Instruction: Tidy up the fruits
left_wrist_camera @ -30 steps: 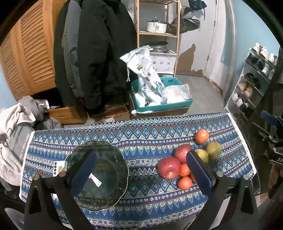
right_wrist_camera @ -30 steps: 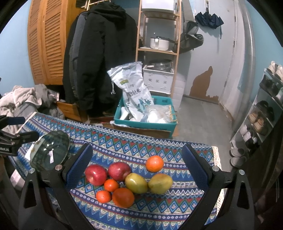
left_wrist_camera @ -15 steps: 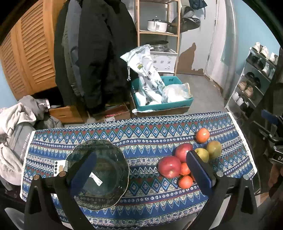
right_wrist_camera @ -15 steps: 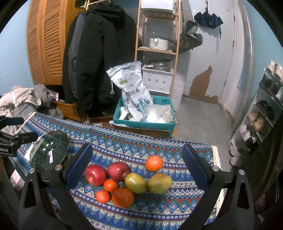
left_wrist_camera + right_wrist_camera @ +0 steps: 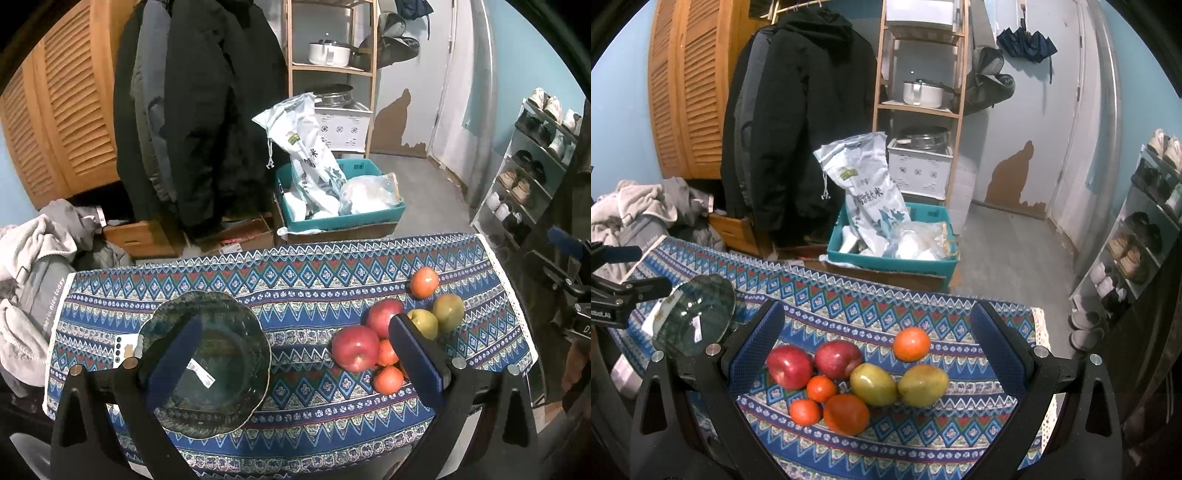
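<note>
Patterned tablecloth [image 5: 295, 288] | glass bowl [image 5: 207, 362] empty | fruits [image 5: 857, 376] beside | both fingers spread

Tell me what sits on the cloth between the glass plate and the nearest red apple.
Nothing: in the left wrist view only bare patterned tablecloth lies between the glass plate and the nearest red apple.

A lived-in home entryway: hanging coats [image 5: 798, 122], shoe rack [image 5: 532, 155], pot shelf [image 5: 919, 92], louvred wardrobe [image 5: 687, 81].

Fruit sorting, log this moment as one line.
left gripper: open, over glass plate | right gripper: open, over fruit pile | plate holds no fruit
</note>
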The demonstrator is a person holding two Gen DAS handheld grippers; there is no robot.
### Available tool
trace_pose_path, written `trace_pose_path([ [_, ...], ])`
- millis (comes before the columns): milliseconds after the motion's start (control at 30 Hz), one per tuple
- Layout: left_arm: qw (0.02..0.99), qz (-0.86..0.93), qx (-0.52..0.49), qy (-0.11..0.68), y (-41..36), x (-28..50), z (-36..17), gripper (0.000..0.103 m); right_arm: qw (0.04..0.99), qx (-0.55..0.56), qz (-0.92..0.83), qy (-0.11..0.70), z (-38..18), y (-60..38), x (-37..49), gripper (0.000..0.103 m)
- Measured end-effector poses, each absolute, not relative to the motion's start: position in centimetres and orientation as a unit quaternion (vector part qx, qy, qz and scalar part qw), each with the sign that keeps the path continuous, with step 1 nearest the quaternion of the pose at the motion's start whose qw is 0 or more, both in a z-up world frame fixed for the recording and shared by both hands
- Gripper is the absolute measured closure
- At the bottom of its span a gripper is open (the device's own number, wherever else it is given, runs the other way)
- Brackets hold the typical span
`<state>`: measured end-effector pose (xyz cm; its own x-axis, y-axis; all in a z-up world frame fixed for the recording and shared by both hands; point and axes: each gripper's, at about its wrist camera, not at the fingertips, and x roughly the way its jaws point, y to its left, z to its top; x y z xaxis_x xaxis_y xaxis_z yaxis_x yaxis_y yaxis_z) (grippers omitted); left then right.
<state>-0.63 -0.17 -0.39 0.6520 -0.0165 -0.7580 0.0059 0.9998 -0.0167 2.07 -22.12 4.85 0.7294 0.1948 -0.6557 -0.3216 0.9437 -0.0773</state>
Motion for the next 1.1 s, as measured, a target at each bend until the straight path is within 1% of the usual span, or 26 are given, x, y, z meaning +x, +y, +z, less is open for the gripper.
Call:
trace_pose_path([
  [633, 0.904, -0.003, -0.006, 0.427, -0.5, 0.1, -0.8, 0.001, 0.922, -0.085, 0.134, 0.353, 4.7, -22.6, 2.5, 0.003],
  [900, 0.894, -0.014, -0.009, 0.447, -0.9, 1.0, -2.3, 0.001, 0.919, -0.083, 0.126, 0.364, 4.2, -23.0, 3.1, 0.003],
  [1100, 0.876, -0.032, -0.010, 0.481, -1.9, 2.4, -4.7, 0.001, 0.910, -0.079, 0.103, 0.393, 2.8, -23.9, 4.2, 0.003],
])
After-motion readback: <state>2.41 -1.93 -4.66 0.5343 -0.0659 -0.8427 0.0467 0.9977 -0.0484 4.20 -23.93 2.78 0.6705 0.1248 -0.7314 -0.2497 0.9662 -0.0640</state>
